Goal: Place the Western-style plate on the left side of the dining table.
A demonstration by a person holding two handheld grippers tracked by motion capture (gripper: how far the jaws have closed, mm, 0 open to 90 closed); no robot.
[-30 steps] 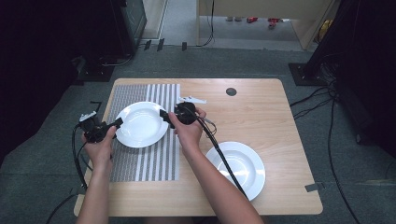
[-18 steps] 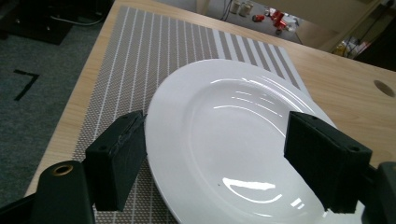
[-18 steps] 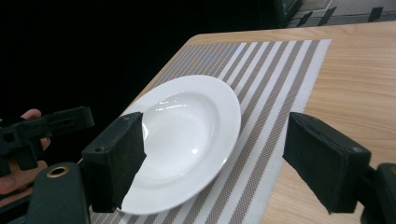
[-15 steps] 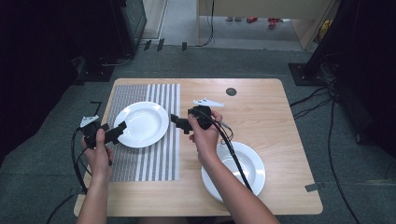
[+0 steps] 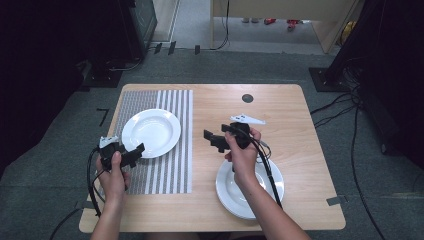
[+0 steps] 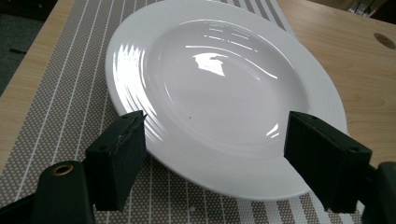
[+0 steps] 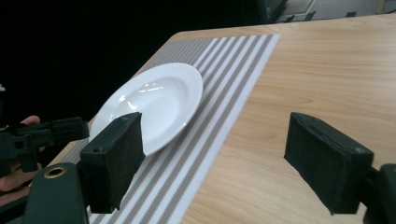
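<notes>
**Two plates, two claws, one striped mat**

Two white plates sit on the desk (image 5: 295, 110). The first plate (image 5: 151, 132) lies on the striped mat (image 5: 165, 170) in the left half of the desk, towards the far side. The second plate (image 5: 239, 197) rests on bare wood near the front edge, right of centre, partly covered by the person's right forearm in the high view. The two plates are well apart, with the mat's right edge and a stretch of wood between them.

One mat only, grey-brown with white stripes running front to back. One small dark round spot (image 5: 247, 98) shows in the wood near the far edge.

The left claw (image 5: 131, 155) is held just at the near rim of the first plate. In the left gripper view its jaws stand wide, one on each side of the plate's (image 6: 219, 84) near edge, and whether the pads touch the rim I cannot tell; the plate lies flat on the mat (image 6: 60, 93).

The right claw (image 5: 214, 140) hovers above bare wood between the two plates, pointing left towards the mat. Its jaws have just been opening and now stand wide, with nothing between them. The right gripper view looks past them to the first plate (image 7: 154, 105) on the mat (image 7: 219, 93), with the left claw (image 7: 51, 133) at that plate's far side.
</notes>
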